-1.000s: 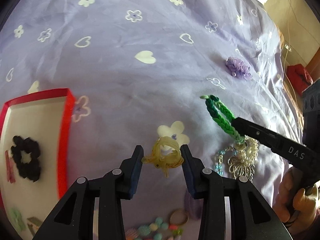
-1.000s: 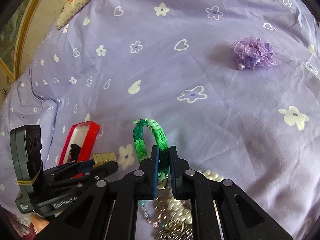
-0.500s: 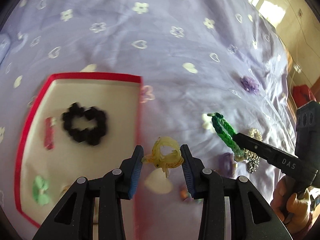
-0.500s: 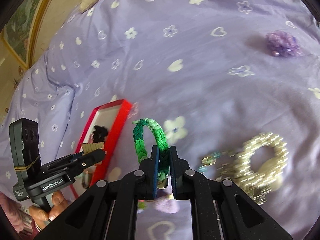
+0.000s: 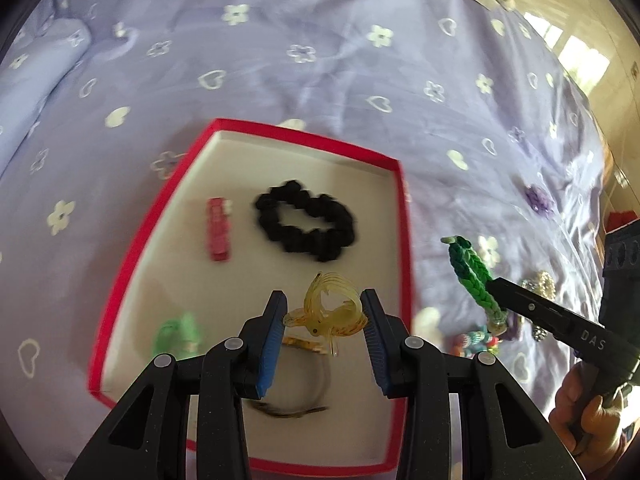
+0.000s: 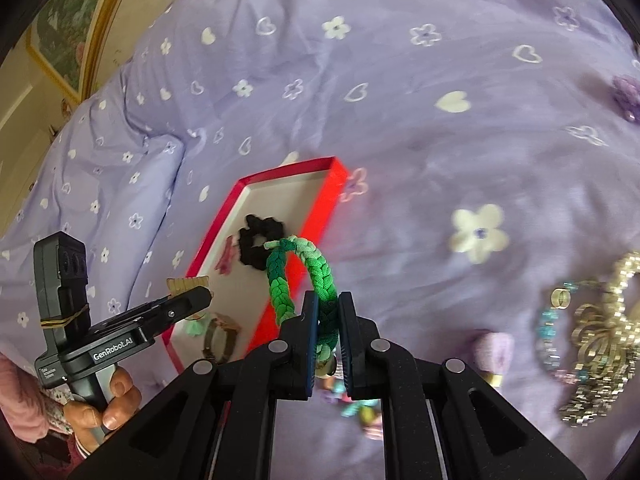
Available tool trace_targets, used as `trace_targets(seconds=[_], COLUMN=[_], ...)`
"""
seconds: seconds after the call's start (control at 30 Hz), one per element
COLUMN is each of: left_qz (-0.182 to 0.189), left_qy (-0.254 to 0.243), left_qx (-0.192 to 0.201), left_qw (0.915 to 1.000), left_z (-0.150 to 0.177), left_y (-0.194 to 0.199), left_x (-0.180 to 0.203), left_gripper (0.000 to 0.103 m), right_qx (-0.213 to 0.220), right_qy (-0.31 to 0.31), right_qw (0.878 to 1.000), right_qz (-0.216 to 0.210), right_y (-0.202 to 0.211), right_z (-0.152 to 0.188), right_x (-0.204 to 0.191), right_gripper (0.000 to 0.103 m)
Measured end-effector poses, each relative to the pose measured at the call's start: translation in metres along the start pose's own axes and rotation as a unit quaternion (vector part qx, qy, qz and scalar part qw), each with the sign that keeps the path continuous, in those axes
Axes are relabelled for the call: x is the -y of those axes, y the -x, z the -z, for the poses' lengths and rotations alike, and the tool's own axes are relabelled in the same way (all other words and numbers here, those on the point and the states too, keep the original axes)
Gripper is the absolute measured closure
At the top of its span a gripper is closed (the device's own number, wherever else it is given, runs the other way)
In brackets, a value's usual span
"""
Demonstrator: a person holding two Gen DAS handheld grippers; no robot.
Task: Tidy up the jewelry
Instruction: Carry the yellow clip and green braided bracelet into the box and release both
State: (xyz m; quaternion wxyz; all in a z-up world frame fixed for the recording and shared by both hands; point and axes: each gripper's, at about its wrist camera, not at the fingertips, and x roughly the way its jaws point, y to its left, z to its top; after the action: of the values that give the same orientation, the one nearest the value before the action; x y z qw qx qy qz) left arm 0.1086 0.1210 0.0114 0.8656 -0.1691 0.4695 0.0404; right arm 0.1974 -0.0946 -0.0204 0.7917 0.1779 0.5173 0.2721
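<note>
My left gripper (image 5: 325, 314) is shut on a yellow translucent hair claw (image 5: 328, 312) and holds it above the red-rimmed white box (image 5: 403, 240). In the box lie a black scrunchie (image 5: 306, 225), a red clip (image 5: 218, 234), a green bow (image 5: 176, 334) and a thin bracelet (image 5: 296, 400). My right gripper (image 6: 328, 320) is shut on a green braided bracelet (image 6: 316, 276), held above the bedspread just right of the box (image 6: 332, 208). The left gripper also shows in the right wrist view (image 6: 192, 300).
Loose jewelry lies on the purple flowered bedspread (image 6: 400, 80) to the right: a gold pearl necklace pile (image 6: 600, 336), a lilac tassel (image 6: 494, 354), coloured beads (image 6: 356, 404). A purple flower scrunchie (image 5: 540, 199) lies farther back. A pillow (image 5: 36, 80) is at left.
Both grippers have lifted and swung left with their items. The left gripper with the yellow claw now hangs over the box; the jewelry pile has dropped behind to the right.
</note>
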Motion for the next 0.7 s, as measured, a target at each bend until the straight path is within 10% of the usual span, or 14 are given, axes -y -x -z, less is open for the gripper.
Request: trace_targets(seconds=[0.7], left_qz=[-0.067], left_qy=[0.039], left_qx=[-0.007], left_qw=[0.9970], left_z=[-0.024], left_y=[-0.032], left_x=[-0.063], left_gripper=[0.066], right_qx=[-0.035], right_qy=[0.065], right_qw=[0.997], right_qz=[0.005], right_y=[-0.081], right_z=[-0.017], right_x=[-0.076], right_gripper=[0.094])
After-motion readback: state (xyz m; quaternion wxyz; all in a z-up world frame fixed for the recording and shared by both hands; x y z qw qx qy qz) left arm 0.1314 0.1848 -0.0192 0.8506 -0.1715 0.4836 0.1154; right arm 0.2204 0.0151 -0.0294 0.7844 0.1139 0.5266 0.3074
